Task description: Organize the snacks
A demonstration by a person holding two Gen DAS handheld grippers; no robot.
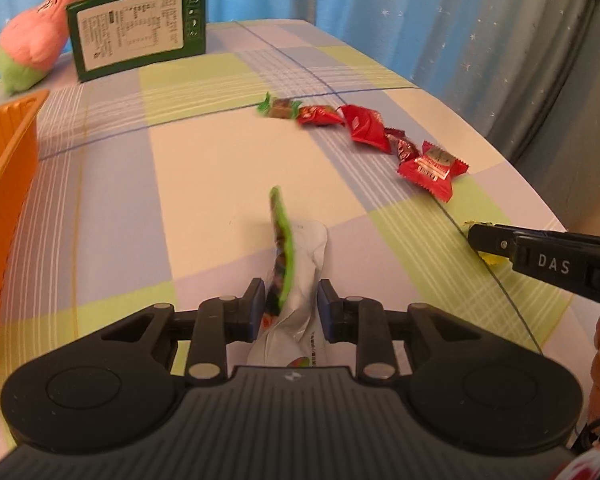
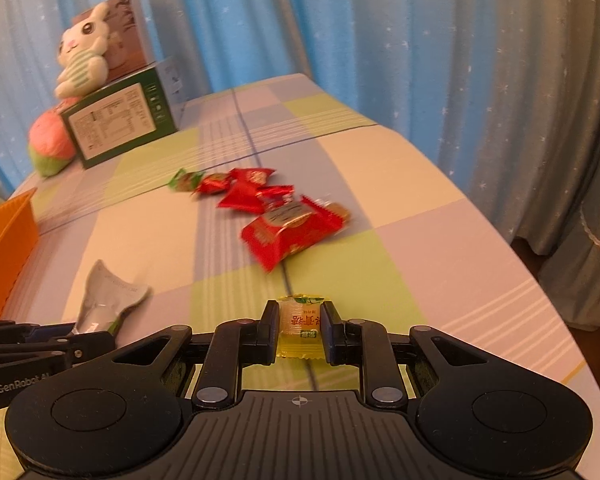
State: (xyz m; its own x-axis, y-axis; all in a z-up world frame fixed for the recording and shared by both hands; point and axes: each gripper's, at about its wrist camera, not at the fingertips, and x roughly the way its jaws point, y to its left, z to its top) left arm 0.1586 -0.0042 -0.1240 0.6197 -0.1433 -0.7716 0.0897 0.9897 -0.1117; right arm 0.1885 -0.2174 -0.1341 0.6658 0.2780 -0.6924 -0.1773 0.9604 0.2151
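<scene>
Nearest the lens in the left wrist view is the left gripper, its blue-padded fingers closed on a silver snack packet with a green printed face; the packet stands on edge between the pads, its far end lifted off the checked tablecloth. The right wrist view shows the same packet's plain silver back, which hides the green print.

The right gripper is clamped on a small yellow candy — its printed face is readable only here. From the left camera that candy is a yellow sliver behind the black finger, so the grip cannot be judged there.

Beyond both grippers, a loose row of wrapped sweets lies on the cloth: a green-ended candy, a red twist-wrapped one, a red packet, a dark red candy and a larger red packet with a gold label, several touching.

An orange tray sits at the left edge, well apart from the sweets. At the far end stands a green box, with a pink-and-green plush beside it. The white rabbit toy on the box shows its face only to the right camera.
</scene>
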